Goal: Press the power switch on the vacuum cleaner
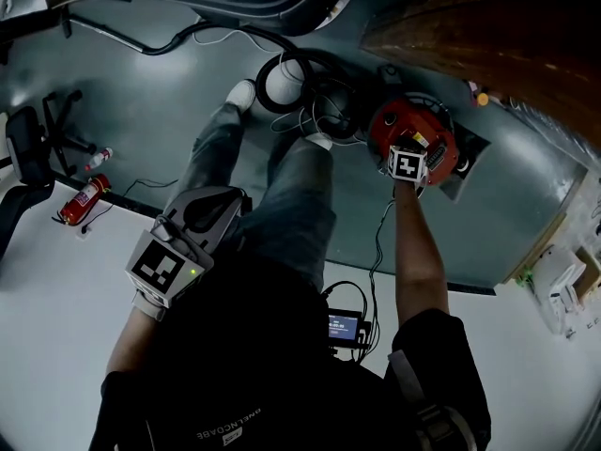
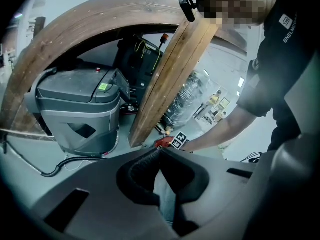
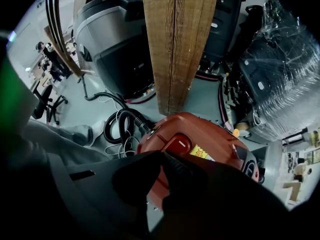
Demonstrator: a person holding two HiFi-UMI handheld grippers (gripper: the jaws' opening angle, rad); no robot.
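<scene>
Overhead first, in the head view: no counter shows. The vacuum [image 1: 406, 120] sits on the gray floor, just beside the wooden beam [image 1: 488, 36] and well past the edge of the white floor [image 1: 56, 289]. The right gripper [image 1: 413, 148] reaches down onto its red top. The left gripper [image 1: 208, 212] hangs by the person's thigh, well apart from it.

Left gripper view: the jaws meet at the tips and hold nothing, with only jeans behind them. A gray machine [image 2: 75, 109] stands with its lid down, so its contents are hidden.

Right gripper view: the jaws are pinched together and empty. Their tip is at the near edge of the switch [image 3: 179, 144], touching or just short; I cannot tell which. I judge the reach done and the press itself still to do.
</scene>
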